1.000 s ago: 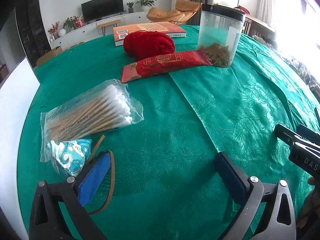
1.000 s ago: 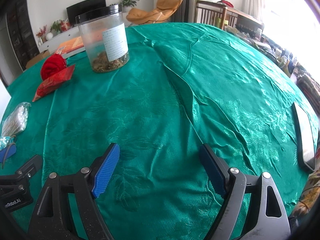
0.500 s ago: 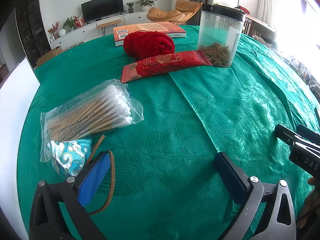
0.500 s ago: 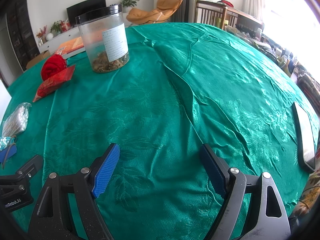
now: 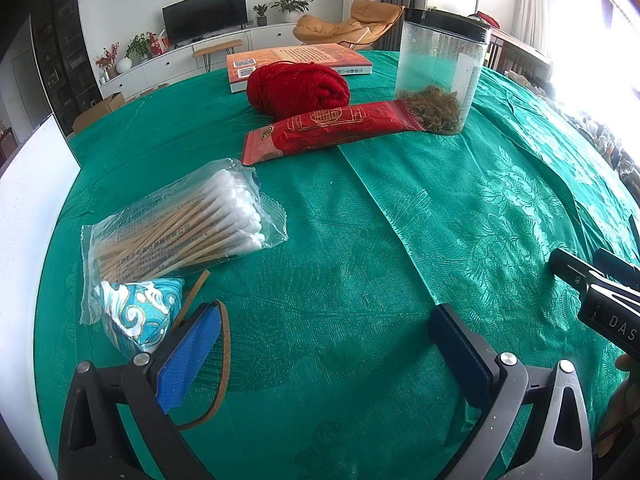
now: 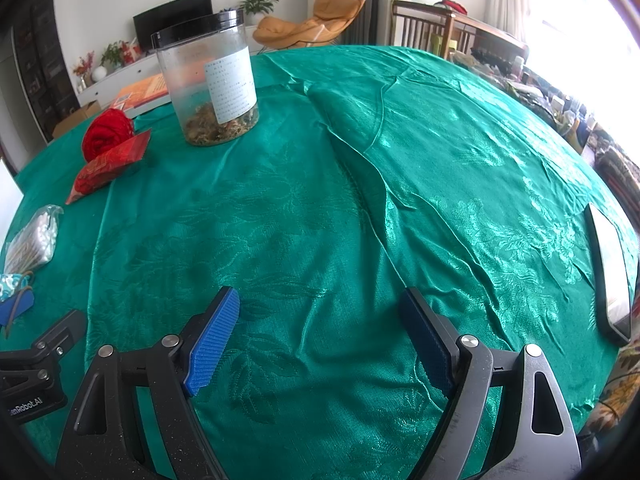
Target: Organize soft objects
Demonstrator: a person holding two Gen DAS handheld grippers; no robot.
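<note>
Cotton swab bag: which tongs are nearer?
Left. The left tongs sit just short of the cotton swab bag, which lies ahead to their left. The right tongs are farther off, the bag at their view's far-left edge.

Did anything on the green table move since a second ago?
Nothing visibly changed. Both tongs, left and right, stay open and empty over the cloth. The yarn, red packet, swab bag, blue pouch and jar lie where they were.
</note>
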